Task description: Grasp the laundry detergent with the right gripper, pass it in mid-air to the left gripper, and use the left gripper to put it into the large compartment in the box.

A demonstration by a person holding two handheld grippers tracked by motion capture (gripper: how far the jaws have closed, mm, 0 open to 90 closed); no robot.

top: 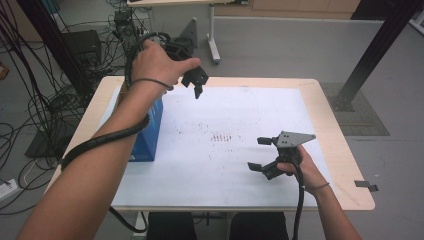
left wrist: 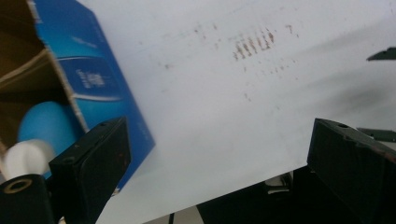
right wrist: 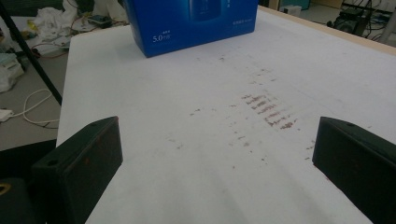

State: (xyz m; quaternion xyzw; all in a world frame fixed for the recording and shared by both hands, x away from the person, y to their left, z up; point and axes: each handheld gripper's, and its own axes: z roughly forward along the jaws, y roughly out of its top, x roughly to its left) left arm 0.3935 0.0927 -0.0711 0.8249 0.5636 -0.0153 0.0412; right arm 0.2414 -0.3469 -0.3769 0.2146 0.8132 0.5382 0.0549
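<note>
**Blue carton, open top, both grippers empty**

High view: blue cardboard box stands at the left side of the white sheet that covers the wooden table. The person's left forearm crosses in front of the box. Left gripper is held high above the far edge of the sheet, up and to the right of the box, jaws pointing down and apart, nothing between them. Right gripper hovers low over the sheet's right half, well apart from the box, jaws spread wide, empty.

Left gripper view: camera looks down past the box's open top. Inside, a blue rounded object with a white cap-like part; what it is cannot be told. Jaws wide, touching nothing.

Right gripper view: box stands at the far end of the sheet, printed side facing. Brown scuff marks lie between the spread jaws.

Judgement: the step looks like reaching into the box. Best to bring the left gripper straight down over the opening, clear of the cardboard wall, while the right gripper steadies the box.
</note>
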